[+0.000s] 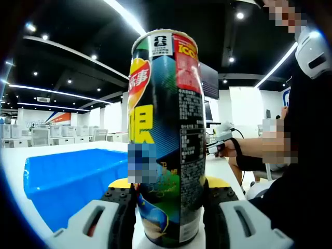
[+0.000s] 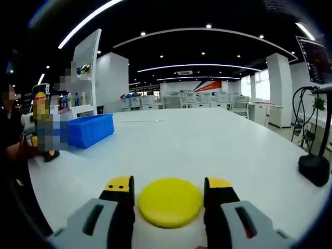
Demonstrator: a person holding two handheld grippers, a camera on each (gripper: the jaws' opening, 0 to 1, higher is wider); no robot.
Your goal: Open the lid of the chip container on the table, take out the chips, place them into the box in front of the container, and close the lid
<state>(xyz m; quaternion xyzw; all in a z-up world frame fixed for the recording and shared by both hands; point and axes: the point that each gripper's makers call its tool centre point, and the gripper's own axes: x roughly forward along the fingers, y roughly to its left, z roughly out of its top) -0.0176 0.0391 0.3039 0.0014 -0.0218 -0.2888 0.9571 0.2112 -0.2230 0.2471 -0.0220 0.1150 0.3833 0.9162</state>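
The room is big, with a dark black ceiling (image 2: 207, 13). Long white strip lights (image 2: 199, 66) and small round lamps shine on it. Ahead of the fingers lies a wide, smooth white counter (image 2: 207, 150). Beyond it stand rows of white desks and chairs (image 2: 181, 101). Right of the fingers are bright windows (image 2: 257, 85), a thick white pillar (image 2: 280, 88), and a black stand with cables (image 2: 314, 166).

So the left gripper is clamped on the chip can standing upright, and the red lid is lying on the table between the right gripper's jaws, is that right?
Not quite: the lid is yellow, not red, as the right gripper view shows. The rest holds: it lies flat on the white table between the right gripper jaws, and in the left gripper view the left gripper is clamped on the upright chip can.
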